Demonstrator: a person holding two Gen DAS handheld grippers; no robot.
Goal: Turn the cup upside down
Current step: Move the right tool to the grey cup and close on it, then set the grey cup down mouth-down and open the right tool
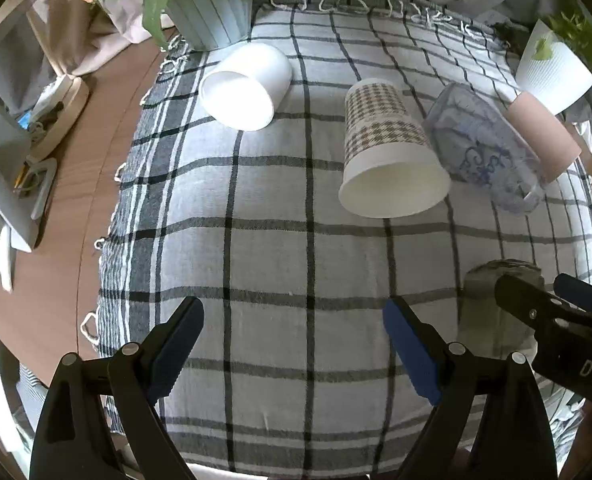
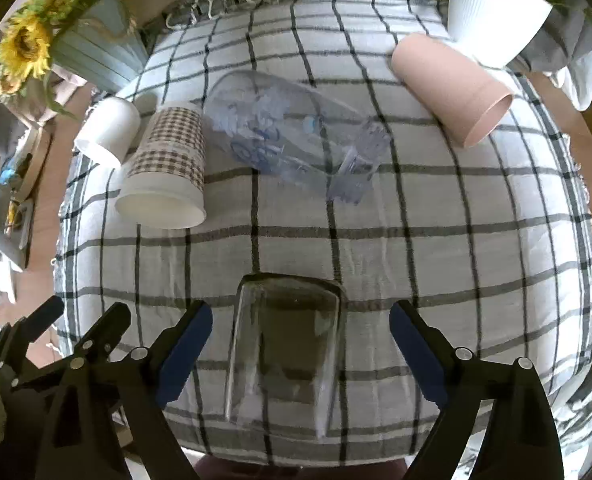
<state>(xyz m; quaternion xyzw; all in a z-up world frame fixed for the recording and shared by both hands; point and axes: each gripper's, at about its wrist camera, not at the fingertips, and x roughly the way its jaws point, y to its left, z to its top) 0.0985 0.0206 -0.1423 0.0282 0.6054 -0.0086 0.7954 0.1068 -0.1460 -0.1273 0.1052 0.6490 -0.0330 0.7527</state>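
Right gripper (image 2: pixel 300 344) spread wide around clear glass (image 2: pixel 286 344) near cloth's (image 2: pixel 476 240) front edge, left gripper (image 1: pixel 292 344) spread and empty; off-centre closing could topple the slippery glass.

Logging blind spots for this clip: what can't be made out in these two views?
- Clear glass, right wrist view: upright or inverted is unclear; transparency blurs its rim.
- Same glass, left wrist view: the right gripper covers it.
- White planter: its plant is cut off by the frame edge.
- Tray clutter, left wrist view: too small to identify.
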